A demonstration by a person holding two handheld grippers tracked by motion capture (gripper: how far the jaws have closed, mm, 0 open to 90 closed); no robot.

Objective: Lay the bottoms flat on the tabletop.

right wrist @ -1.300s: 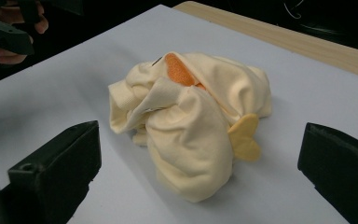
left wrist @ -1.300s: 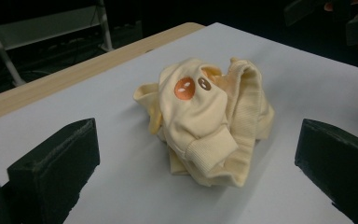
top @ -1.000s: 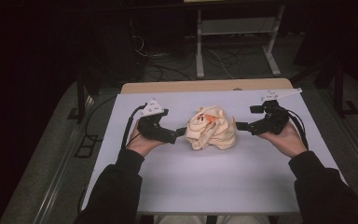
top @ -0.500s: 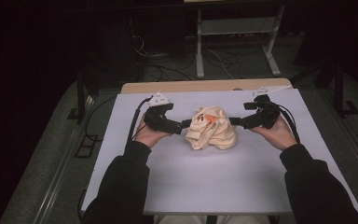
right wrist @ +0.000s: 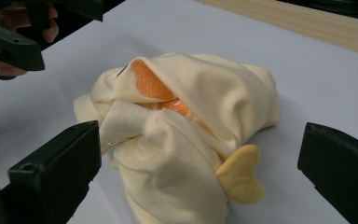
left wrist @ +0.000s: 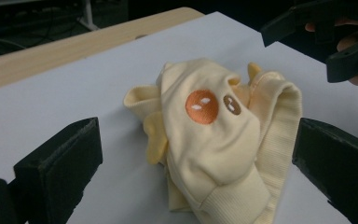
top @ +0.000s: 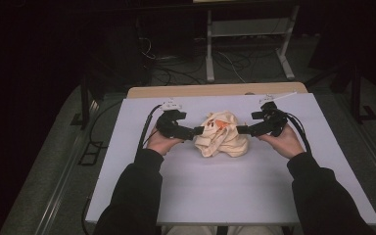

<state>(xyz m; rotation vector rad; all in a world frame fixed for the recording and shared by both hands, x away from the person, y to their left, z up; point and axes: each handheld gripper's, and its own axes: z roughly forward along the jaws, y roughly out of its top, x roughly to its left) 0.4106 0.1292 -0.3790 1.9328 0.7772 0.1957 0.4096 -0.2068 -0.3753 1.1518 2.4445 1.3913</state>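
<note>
A crumpled pale-yellow knit garment with orange embroidered patches (top: 222,139) lies bunched near the middle of the white tabletop sheet (top: 235,196). The left gripper (top: 199,130) comes at it from nine o'clock, its jaws spread wide with the cloth between them in the left gripper view, gripping nothing. The right gripper (top: 240,129) closes in from three o'clock, jaws likewise spread apart either side of the heap, just beside the ribbed cuff (right wrist: 123,119)
</note>
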